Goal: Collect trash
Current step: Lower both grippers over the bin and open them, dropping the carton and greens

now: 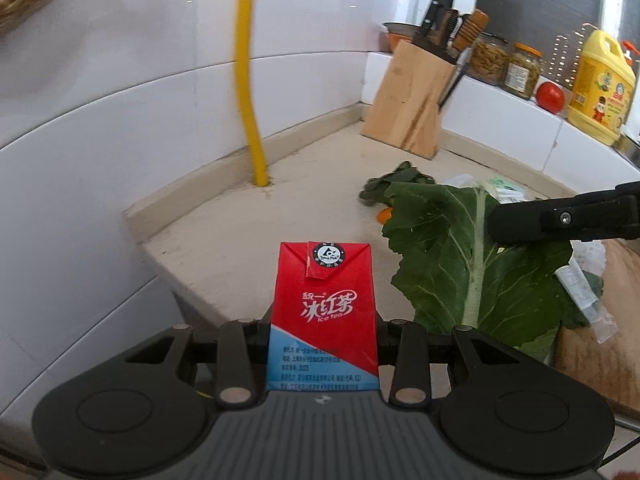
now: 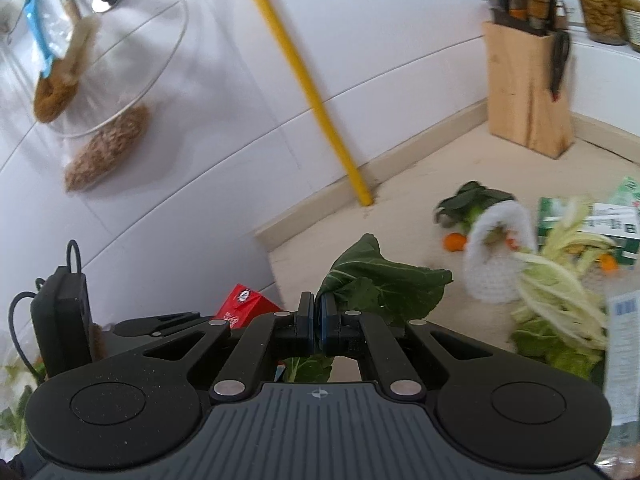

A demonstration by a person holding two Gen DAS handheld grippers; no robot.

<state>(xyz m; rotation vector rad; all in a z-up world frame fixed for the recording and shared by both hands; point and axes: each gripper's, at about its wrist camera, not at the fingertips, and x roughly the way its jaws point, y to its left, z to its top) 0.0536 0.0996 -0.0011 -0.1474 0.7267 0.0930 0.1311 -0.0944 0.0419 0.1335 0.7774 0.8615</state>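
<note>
Ice tea carton clamped in the left gripper.
Right gripper jaws pinch a green leaf; knife block with knives at one o'clock.

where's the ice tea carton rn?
Ice tea carton is clamped in the left gripper, over the counter's near edge, left of the big green leaf.

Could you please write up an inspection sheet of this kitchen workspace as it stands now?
Surface: beige counter, leaf scraps on it.
Job's things: red tea carton in left gripper; green leaf in right gripper; cabbage trimmings, white foam net, orange peel and green box on the counter.
Clutter: knife block, jars, tomato, yellow bottle.
Grippers: both shut on trash.
Cables: black cable at left gripper's body.
Surroundings: white tiles, yellow pipe.
</note>
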